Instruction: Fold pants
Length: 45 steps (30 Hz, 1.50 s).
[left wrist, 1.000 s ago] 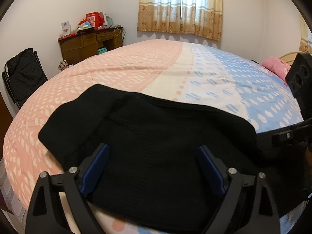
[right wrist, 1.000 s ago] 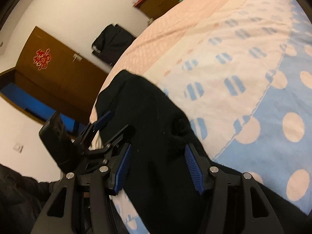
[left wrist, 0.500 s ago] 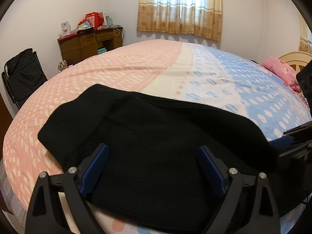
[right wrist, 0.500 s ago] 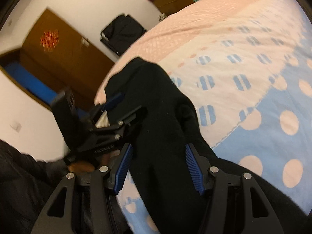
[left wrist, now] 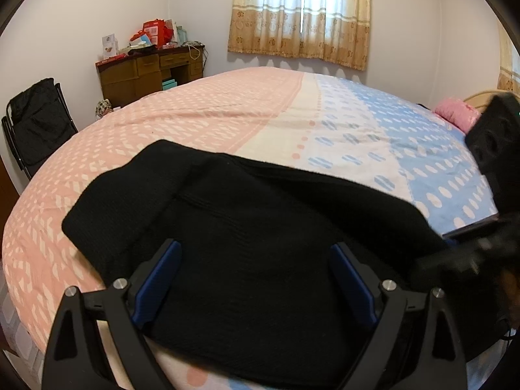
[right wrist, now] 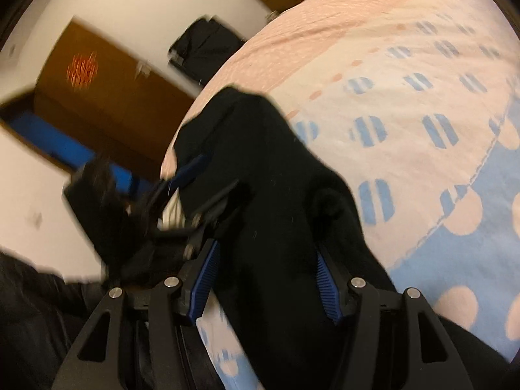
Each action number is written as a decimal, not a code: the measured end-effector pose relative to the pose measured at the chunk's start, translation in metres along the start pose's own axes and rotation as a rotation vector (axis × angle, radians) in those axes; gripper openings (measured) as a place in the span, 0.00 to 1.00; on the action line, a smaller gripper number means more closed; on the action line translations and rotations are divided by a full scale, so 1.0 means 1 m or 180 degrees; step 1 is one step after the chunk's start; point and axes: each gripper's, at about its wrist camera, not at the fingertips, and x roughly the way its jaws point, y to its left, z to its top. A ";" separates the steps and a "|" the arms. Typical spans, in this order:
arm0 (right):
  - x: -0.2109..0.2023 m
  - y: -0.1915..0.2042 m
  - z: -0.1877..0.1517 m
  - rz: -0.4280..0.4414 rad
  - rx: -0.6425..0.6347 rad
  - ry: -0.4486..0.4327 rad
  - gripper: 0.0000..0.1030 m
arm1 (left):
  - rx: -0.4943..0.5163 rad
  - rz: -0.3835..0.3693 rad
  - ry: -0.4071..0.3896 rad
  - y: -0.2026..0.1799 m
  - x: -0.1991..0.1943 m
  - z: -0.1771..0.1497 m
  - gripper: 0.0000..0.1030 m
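Black knit pants (left wrist: 260, 247) are lying across the near end of the bed (left wrist: 227, 123), folded into a broad, thick band with a rounded end reaching left over the pink part of the sheet. A faint ribbed seam is showing across the top layer. In the right wrist view the pants (right wrist: 276, 195) are running away from the camera as a long dark ridge, bunching near the middle.

Both jaws of the left gripper (left wrist: 256, 273) are standing wide apart over the cloth, blue pads facing each other, gripping nothing. The right gripper (right wrist: 265, 263) is also standing with jaws apart, straddling the ridge of fabric; whether the pads are touching it is hard to tell in the blur. Each gripper is showing blurred at the edge of the other's view.

The sheet is changing from pink with white flecks, through a cream strip, to blue with pale dots. A pink pillow (left wrist: 456, 115) is sitting at the far right. Beyond the bed, curtains (left wrist: 300, 16) are covering a window, a cluttered wooden desk (left wrist: 149, 71) is standing against the wall, and a black chair (left wrist: 35, 126) is sitting at the left.
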 end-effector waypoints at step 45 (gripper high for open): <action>-0.390 -0.177 -0.317 -0.2105 0.3562 -0.3169 0.31 | 0.0155 0.0222 0.0177 -0.009 0.004 0.002 0.96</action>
